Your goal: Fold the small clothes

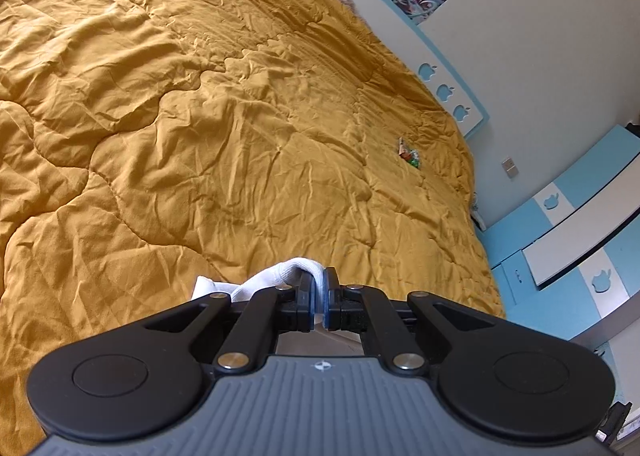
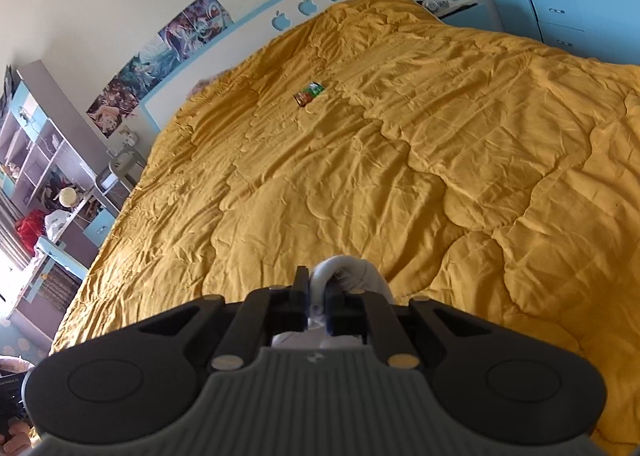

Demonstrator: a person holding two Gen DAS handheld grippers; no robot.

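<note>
Both grippers, left [image 1: 319, 290] and right [image 2: 317, 292], tilt downward, fingers pinching a white garment [image 1: 276, 276] above the quilt [image 1: 200, 115]. A small wrapper [image 1: 409, 153] lies far off, near the headboard [image 1: 448, 75].

L hand-held gripper [image 1: 319, 288] & R hand-held gripper [image 2: 317, 290], jaws clamped, both angled downward

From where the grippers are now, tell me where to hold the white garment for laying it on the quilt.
Keep the present holds: the left gripper and right gripper, jaws shut, each pinch a bunched edge of the white garment. Gripping from above at two points should let it hang and spread over the yellow quilt.
</note>
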